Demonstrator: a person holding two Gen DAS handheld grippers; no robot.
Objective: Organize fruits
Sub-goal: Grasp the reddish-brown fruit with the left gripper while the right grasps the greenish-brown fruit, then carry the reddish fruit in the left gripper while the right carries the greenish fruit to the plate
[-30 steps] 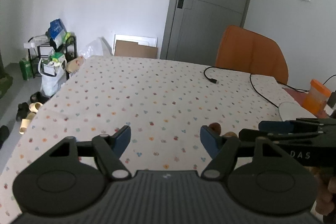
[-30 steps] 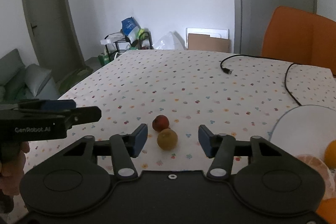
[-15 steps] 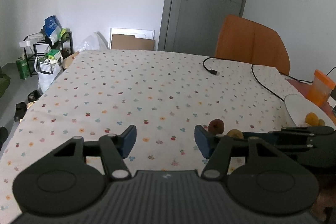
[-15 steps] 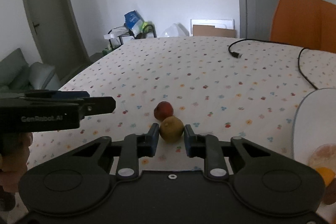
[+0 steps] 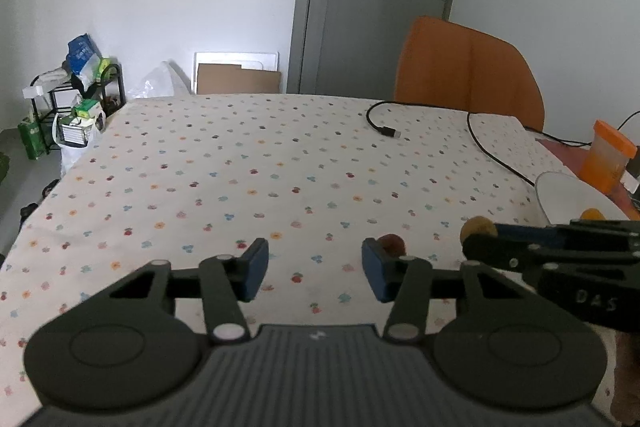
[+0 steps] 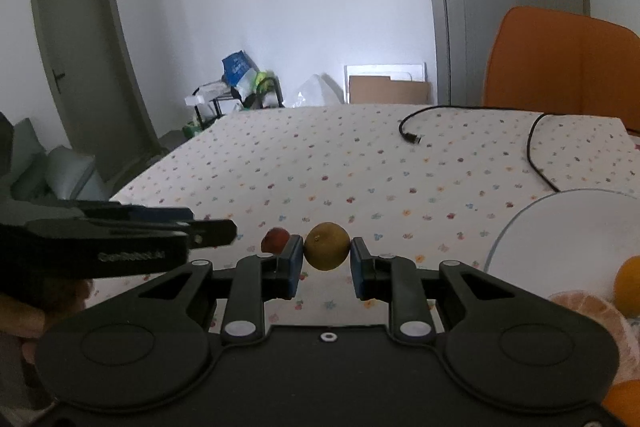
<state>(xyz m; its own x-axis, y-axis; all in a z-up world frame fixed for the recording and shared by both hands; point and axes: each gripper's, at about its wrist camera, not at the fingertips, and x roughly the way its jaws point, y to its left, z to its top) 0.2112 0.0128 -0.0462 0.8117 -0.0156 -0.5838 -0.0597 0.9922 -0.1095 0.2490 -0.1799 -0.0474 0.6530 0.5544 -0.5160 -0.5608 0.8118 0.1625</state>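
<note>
Two fruits concern us: right hand-held gripper [image 6: 326, 259] grasps the yellow-brown fruit [image 6: 326, 246] above the bench [image 6: 360, 163], next carrying it to the white plate [image 6: 560, 227]; left hand-held gripper [image 5: 314, 269] gapes empty near the red fruit [image 5: 392, 244].

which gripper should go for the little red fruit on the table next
Left. The left gripper is open and empty, with the red fruit just beyond its right finger. The right gripper is shut on the yellow-brown fruit, bound for the white plate.
</note>
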